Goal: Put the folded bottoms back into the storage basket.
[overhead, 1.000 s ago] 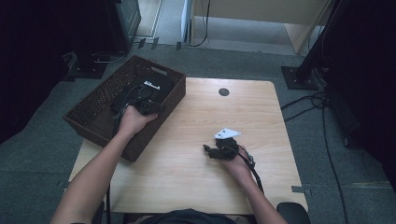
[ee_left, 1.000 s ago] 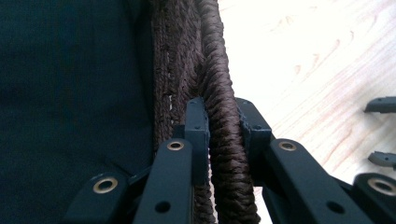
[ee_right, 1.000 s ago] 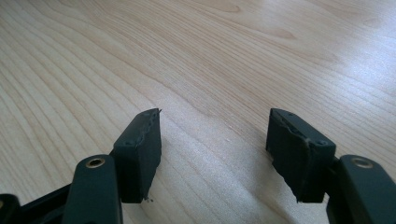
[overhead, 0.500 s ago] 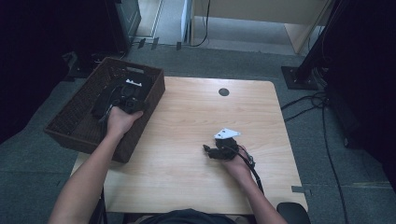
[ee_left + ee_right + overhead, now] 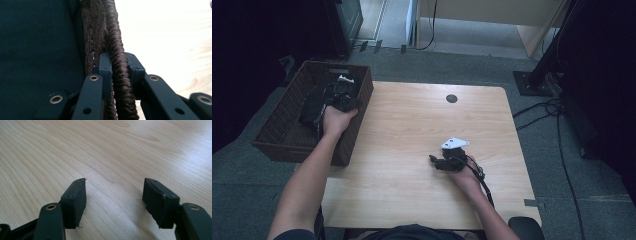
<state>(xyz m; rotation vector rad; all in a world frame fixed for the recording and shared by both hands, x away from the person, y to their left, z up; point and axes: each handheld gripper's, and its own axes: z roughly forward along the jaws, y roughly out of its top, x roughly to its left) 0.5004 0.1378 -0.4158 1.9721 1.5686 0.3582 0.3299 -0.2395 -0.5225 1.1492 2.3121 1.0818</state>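
A dark brown wicker basket point(image 5: 277, 147) hangs over the left edge of the light wooden table point(image 5: 412, 120). My left gripper point(image 5: 343, 96) reaches over its right wall. In the left gripper view that gripper point(image 5: 119, 62) is shut on the woven wall point(image 5: 121, 82), one pad on each side. A black item point(image 5: 312, 107) lies inside the basket; I cannot tell what it is. My right gripper point(image 5: 435, 161) rests low on the table at the right, pointing left. In the right gripper view it point(image 5: 115, 192) is open, with bare wood point(image 5: 112, 152) between the pads.
A small round black grommet point(image 5: 451, 98) sits near the table's far edge. Cables point(image 5: 557, 115) run over the grey floor on the right, by a black stand base point(image 5: 532, 82). A dark cabinet point(image 5: 344, 20) stands behind the basket.
The left hand and the basket have slid to the left, so more of the basket now overhangs the table's left edge. The right hand has kept still.
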